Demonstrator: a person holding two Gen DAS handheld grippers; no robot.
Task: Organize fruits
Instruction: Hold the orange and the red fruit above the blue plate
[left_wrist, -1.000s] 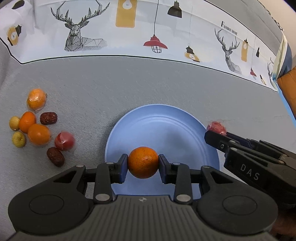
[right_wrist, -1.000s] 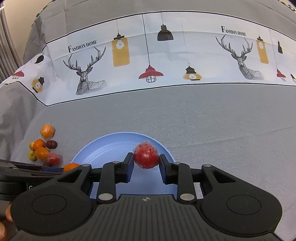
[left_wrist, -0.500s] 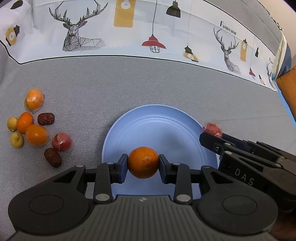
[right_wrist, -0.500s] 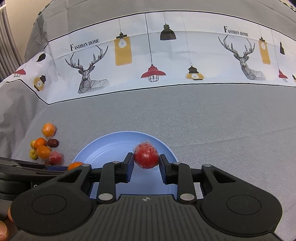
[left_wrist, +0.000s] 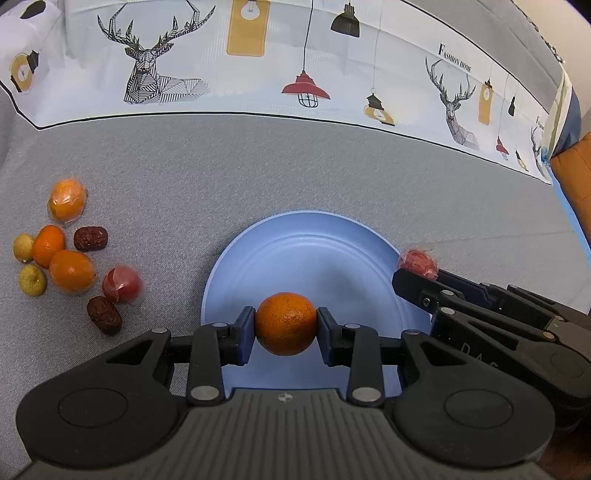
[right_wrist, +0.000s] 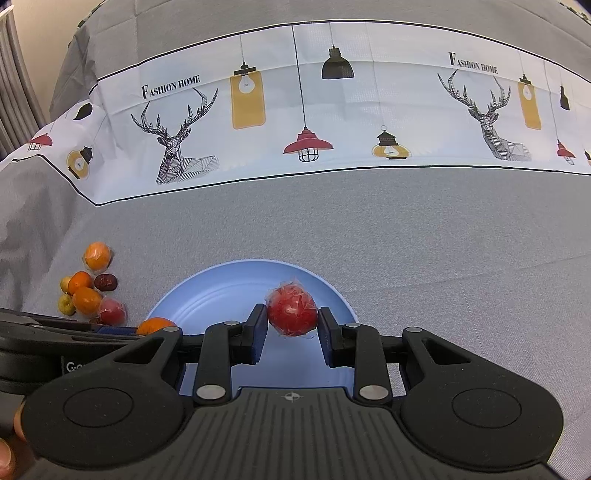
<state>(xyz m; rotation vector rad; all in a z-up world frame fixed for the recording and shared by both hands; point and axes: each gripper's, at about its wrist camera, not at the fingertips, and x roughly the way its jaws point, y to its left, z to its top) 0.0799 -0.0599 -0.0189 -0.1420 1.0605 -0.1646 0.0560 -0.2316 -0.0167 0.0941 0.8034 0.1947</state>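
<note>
My left gripper (left_wrist: 285, 330) is shut on an orange tangerine (left_wrist: 285, 323) above the near part of a blue plate (left_wrist: 317, 254). My right gripper (right_wrist: 292, 325) is shut on a red fruit in clear wrap (right_wrist: 292, 310), held over the same blue plate (right_wrist: 221, 291). In the left wrist view that red fruit (left_wrist: 417, 262) shows at the plate's right rim, at the tip of the right gripper. The tangerine (right_wrist: 155, 325) peeks out at the left of the right wrist view.
A cluster of loose fruit (left_wrist: 70, 269) lies on the grey cloth left of the plate: wrapped oranges, a wrapped red fruit (left_wrist: 122, 284), dark red dates (left_wrist: 90, 239), small yellow-green fruits (left_wrist: 32, 280). A white printed band (left_wrist: 295, 74) runs along the far side.
In the left wrist view the plate and the fruit cluster sit slightly differently in the frame; both grips are unchanged.
</note>
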